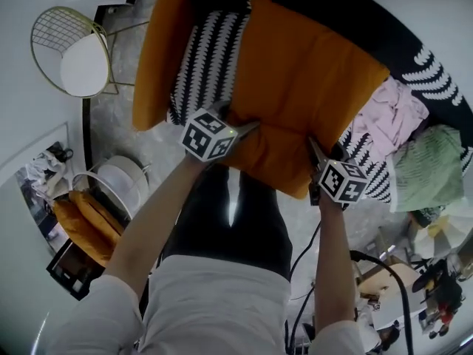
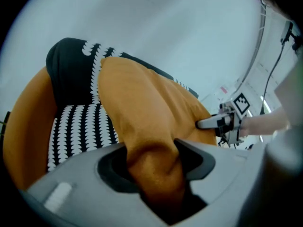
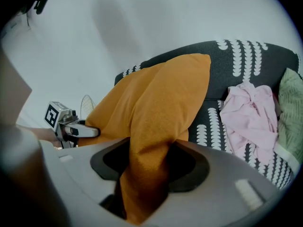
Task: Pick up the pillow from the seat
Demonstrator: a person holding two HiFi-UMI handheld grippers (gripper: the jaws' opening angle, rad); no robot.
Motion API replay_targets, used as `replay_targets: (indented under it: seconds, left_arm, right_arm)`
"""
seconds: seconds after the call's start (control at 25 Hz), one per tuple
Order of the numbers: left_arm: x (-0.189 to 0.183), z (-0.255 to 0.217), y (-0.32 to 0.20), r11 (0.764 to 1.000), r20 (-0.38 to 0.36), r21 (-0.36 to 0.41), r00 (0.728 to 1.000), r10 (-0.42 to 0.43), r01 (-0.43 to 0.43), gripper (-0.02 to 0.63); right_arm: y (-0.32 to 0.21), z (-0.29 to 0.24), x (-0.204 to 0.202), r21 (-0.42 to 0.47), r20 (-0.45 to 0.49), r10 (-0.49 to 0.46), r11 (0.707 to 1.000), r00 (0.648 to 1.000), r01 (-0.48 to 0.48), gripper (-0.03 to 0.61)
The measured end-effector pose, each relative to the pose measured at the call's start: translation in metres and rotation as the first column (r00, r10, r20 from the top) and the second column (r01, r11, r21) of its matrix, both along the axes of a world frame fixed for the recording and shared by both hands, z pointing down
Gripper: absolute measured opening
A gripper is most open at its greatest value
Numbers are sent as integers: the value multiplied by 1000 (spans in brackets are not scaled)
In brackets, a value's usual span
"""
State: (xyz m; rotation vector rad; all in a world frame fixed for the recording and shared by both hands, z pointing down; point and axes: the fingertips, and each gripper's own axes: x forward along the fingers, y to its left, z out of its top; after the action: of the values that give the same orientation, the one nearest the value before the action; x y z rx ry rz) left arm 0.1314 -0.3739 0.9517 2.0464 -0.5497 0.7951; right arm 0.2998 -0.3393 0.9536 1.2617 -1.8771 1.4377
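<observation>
A: What are the jaws doing?
B: The left gripper (image 2: 154, 162) and the right gripper (image 3: 147, 162) are each clamping the near edge of the orange pillow (image 1: 303, 87).
A: And the pillow?
B: It's tilting up over the front edge of the patterned seat (image 1: 207, 58), with pink clothes (image 1: 388, 117) lying just beside its right edge.

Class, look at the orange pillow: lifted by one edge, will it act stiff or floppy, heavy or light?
Probably floppy: the orange pillow bunches into folds where the left hand-held gripper and right hand-held gripper pinch it. Likely light for its size, since two edge pinches seem to tilt it up.
</observation>
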Motion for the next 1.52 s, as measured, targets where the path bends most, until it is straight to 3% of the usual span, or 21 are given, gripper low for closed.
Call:
replay_targets:
  seconds: [0.48, 0.76, 1.2, 1.52]
  left_arm:
    - [13, -136, 3, 997, -5, 63, 999, -38, 38, 236]
    - [21, -223, 9, 989, -26, 133, 998, -61, 64, 232]
    - [6, -360, 22, 948, -86, 312, 995, -46, 71, 230]
    - [-37, -426, 57, 916, -119, 395, 993, -27, 72, 226]
  right_arm:
    - [0, -134, 15, 51, -6, -18, 999, 1000, 19, 236]
    - [0, -221, 24, 129, -13, -47, 990, 999, 49, 241]
    - [14, -359, 10, 332, -47, -41, 942, 998, 54, 244]
    - [50, -424, -33, 423, -79, -16, 905, 997, 48, 244]
